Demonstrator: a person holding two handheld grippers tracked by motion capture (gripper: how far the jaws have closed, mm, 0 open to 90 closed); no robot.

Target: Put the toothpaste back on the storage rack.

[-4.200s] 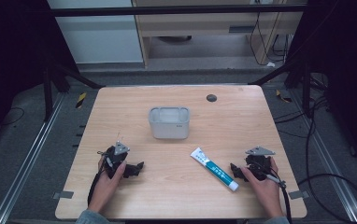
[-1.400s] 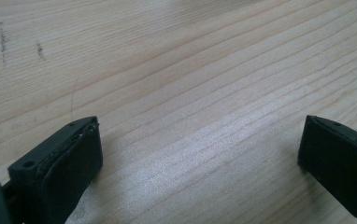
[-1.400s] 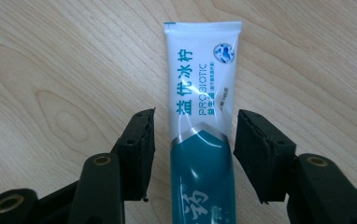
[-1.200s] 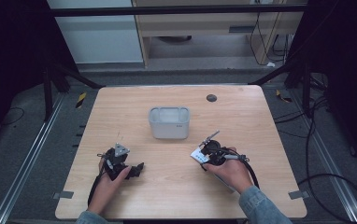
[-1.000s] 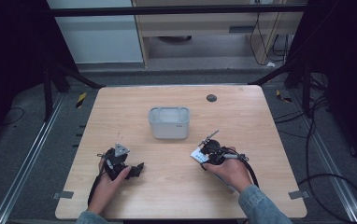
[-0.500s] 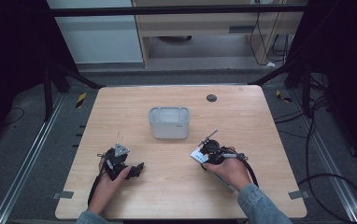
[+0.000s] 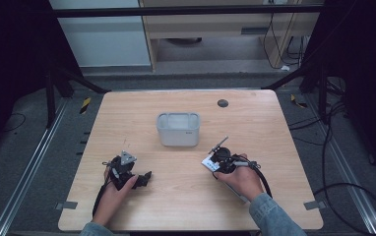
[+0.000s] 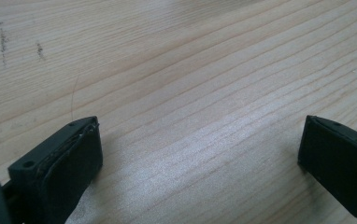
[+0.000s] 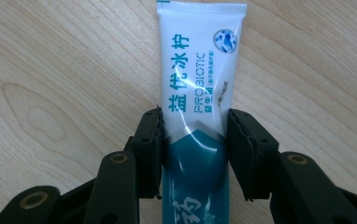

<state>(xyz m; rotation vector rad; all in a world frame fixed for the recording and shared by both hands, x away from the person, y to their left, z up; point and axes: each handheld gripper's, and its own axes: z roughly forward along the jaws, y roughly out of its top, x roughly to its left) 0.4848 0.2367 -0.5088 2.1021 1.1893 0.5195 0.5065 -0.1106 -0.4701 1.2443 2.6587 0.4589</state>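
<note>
Right gripper view: right hand-held gripper [image 9: 193, 144] with jaws just closing around toothpaste tube [image 9: 197, 84], pads touching both sides, tube flat on wooden tabletop [image 9: 50, 70]. High view: same hand-held gripper [image 7: 218, 161] over tube end [image 7: 208, 163], right of centre, near grey bin [image 7: 178, 129] but apart. Left gripper view: left hand-held gripper [image 8: 200, 154] spread wide over bare wood, nothing between jaws; resting near front-left edge [image 7: 144, 178].
</note>
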